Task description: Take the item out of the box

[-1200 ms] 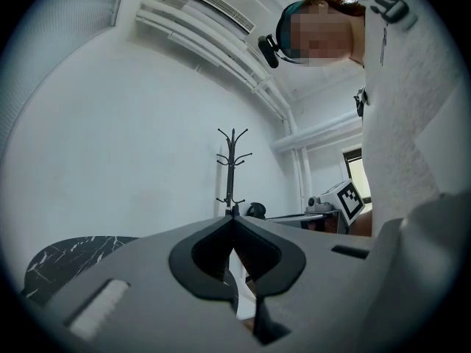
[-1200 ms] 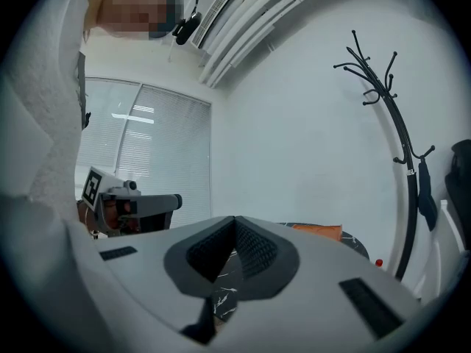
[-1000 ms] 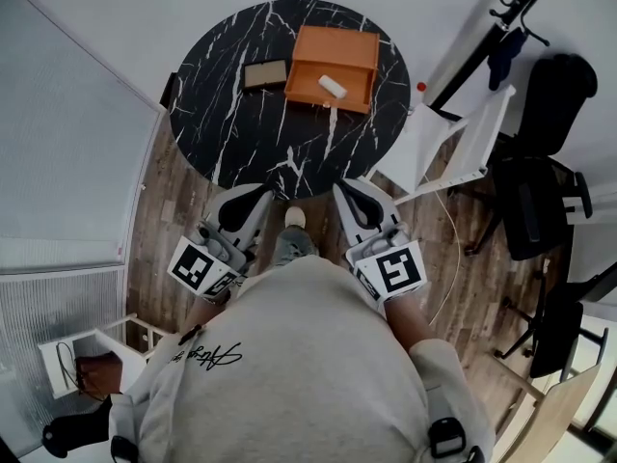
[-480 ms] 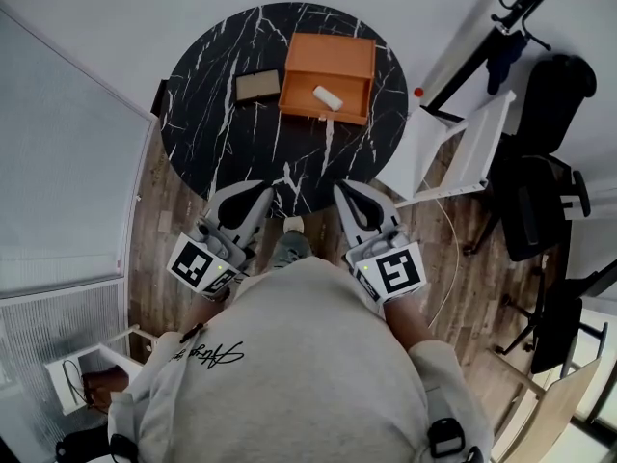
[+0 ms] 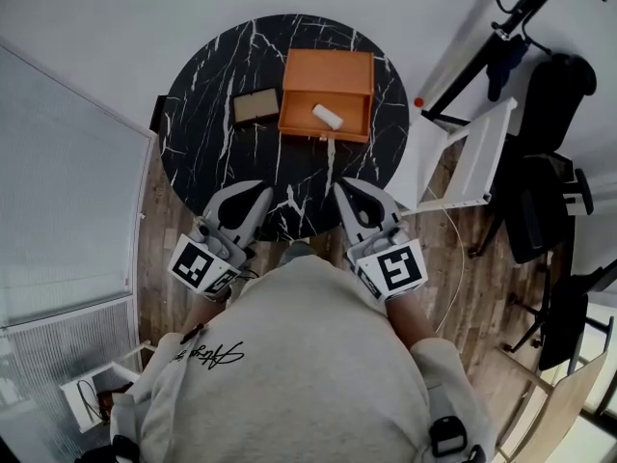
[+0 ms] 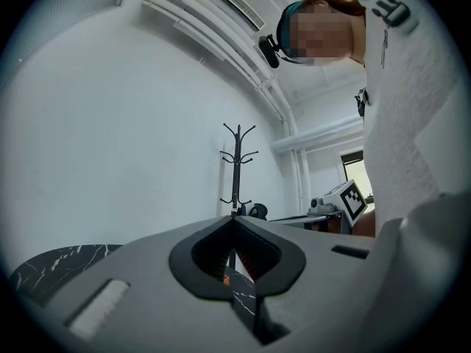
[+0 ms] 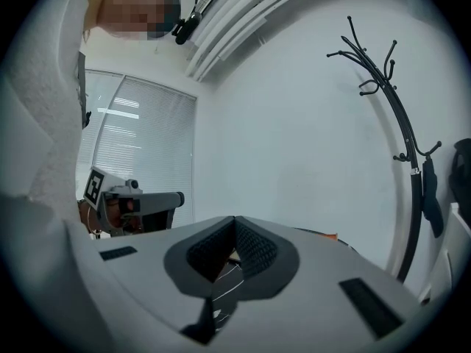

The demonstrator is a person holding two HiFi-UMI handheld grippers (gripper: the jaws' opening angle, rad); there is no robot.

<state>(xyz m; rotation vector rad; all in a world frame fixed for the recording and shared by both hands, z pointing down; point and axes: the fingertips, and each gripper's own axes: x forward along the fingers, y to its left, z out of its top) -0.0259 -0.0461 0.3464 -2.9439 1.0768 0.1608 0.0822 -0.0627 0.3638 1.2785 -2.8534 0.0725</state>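
the table (image 5: pixel 207 123) is black marble with white veins. the box (image 5: pixel 328 70) is orange, and the item (image 5: pixel 327 116) in it is white. the pad (image 5: pixel 256 106) is tan with a dark edge. the left gripper (image 5: pixel 264 191) and right gripper (image 5: pixel 339 185) are pale grey, dark inside the jaws, with black-and-white square patterns on their cubes. the floor (image 5: pixel 159 230) is grey-brown wood planks. the sweater (image 5: pixel 308 355) is pale grey with black script. there is a white chair (image 5: pixel 468 152) and a black chair (image 5: pixel 559 95). the rack (image 7: pixel 403 145) is black, the wall (image 7: pixel 294 123) white.
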